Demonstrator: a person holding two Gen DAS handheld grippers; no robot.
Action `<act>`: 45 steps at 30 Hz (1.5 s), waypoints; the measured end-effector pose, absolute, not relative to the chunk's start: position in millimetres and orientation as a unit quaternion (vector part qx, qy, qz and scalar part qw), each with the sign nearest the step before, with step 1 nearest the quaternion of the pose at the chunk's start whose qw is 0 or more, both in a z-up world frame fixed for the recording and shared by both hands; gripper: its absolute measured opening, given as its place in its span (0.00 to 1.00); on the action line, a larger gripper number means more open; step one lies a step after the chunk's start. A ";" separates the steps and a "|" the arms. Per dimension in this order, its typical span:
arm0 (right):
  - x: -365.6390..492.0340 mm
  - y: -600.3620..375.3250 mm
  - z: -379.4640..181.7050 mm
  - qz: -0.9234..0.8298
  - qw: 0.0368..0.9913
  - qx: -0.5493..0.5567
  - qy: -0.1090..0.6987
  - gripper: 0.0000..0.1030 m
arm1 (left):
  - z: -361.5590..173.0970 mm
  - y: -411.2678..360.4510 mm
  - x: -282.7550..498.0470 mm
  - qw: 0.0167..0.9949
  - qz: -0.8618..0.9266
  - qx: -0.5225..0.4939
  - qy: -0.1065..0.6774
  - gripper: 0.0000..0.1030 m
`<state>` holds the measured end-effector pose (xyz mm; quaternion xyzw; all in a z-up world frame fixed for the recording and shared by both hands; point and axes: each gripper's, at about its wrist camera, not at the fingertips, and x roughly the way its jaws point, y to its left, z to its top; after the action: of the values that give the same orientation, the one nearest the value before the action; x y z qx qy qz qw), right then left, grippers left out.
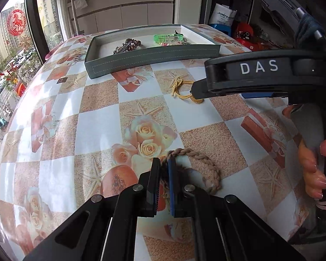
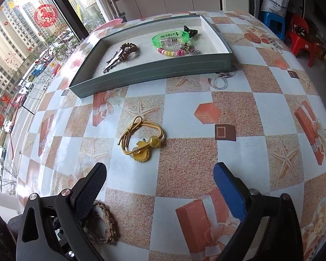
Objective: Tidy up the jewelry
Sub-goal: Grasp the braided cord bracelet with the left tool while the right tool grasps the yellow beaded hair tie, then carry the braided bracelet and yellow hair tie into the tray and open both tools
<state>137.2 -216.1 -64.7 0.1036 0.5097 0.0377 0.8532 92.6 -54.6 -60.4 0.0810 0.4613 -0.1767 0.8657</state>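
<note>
Already sorted: the grey tray (image 2: 154,74) at the far side of the table holds several pieces. On its left lie a brown coiled hair tie (image 2: 130,49) and a silver clip (image 2: 112,62); on its right a green bangle (image 2: 170,38), a pink and yellow bead bracelet (image 2: 171,52), a dark claw clip (image 2: 190,30) and a small charm I cannot make out.

Left on the table: two pieces, both on the patterned tablecloth (image 2: 260,108), well short of the tray.

Braided cord bracelet (image 1: 197,158): it lies nearest the person. The left gripper (image 1: 164,174) has its jaws pressed together on the near part of the loop, pinching the braid. The rest of the loop rests on the cloth, so I judge it gripped but not lifted.

Gold cord bracelet (image 2: 141,139): it lies with its flower charm between the braided one and the tray, untouched. The right gripper (image 2: 160,171) hangs just short of it with jaws spread wide and nothing between them.

Progress: I judge it well past halfway, with most pieces in the tray.

Remaining: carry the braid to the tray, take up the gold cord piece, and set both inside.
</note>
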 end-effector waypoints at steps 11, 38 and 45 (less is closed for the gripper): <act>157.5 -178.0 -77.2 0.016 0.858 -0.012 0.514 0.68 | -61.4 -54.0 92.4 0.866 -0.177 0.082 0.461 0.19; 124.2 -201.9 -69.6 0.043 0.870 0.012 0.492 0.17 | -60.6 -49.8 93.4 0.867 -0.178 0.067 0.461 0.19; 107.4 -221.7 -63.0 0.045 0.873 0.040 0.485 0.17 | -55.4 -41.9 99.7 0.868 -0.177 0.047 0.462 0.19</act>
<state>107.4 -221.7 -63.0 0.0405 0.4847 0.0451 0.8726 99.7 -41.9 -55.4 0.0473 0.4622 -0.1769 0.8677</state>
